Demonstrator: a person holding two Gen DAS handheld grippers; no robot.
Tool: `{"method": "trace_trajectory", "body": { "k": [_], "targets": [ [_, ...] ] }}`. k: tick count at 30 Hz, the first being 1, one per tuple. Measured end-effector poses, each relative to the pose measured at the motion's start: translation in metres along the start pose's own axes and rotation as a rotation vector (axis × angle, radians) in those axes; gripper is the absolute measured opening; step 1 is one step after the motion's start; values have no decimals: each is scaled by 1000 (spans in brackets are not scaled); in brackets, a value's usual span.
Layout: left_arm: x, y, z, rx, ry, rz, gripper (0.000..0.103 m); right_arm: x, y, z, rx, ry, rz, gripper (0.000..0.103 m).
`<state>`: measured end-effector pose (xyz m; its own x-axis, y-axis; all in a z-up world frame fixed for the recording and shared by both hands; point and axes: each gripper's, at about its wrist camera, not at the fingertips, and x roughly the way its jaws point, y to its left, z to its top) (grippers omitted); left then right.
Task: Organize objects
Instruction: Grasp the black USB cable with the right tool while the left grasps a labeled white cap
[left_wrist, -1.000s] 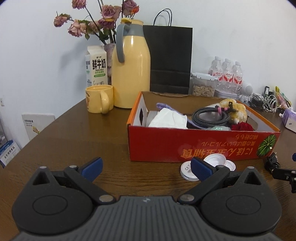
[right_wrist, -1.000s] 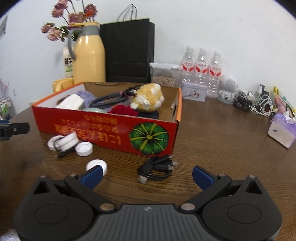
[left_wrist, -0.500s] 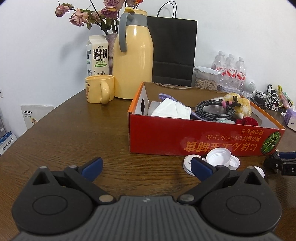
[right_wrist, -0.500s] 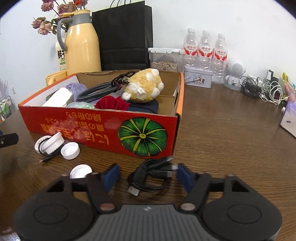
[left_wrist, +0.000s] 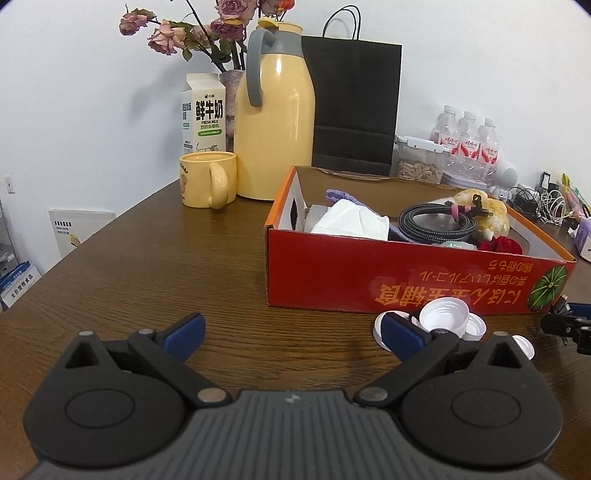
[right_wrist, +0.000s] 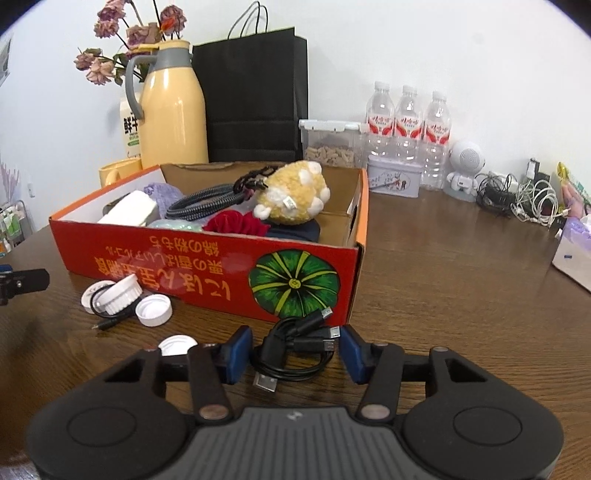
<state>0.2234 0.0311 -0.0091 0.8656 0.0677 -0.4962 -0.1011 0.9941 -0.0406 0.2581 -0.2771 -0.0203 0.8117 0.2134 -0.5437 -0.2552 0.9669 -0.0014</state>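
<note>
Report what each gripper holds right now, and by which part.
Left gripper: open, nothing held. Right gripper: its jaws have just been closing around the coiled black USB cable, flanking the bundle's sides; whether the pads press on it yet cannot be told.

I'm seeing the box (right_wrist: 207, 266) sitting mid-table (right_wrist: 461, 295), the plush toy (right_wrist: 291, 197) and coiled cord (right_wrist: 207, 201) lying inside it. Bottle caps (right_wrist: 153, 311) are lying before its left front — the cable bundle (right_wrist: 295, 350) before its right corner. Behind, the flask (right_wrist: 171, 107) is standing left of the paper bag (right_wrist: 255, 96).
</note>
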Motion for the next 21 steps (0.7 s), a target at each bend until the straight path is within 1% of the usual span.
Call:
{"method": "trace_trajectory", "body": {
  "k": [7,12,19,21],
  "targets": [
    [-1,0,0,0,-4,7,103,-13,7,-3,-4,-51,-3,51],
    [-1,-2,0,9,-4,7,103,-23,12,-7,-2,-82,10,51],
    [0,-9,1,36,12,-6,103,-34,22,-10,-8,-113,43,51],
    [2,-13,2,49,23,-23,103,-35,23,-10,-7,-116,50,51]
  ]
}}
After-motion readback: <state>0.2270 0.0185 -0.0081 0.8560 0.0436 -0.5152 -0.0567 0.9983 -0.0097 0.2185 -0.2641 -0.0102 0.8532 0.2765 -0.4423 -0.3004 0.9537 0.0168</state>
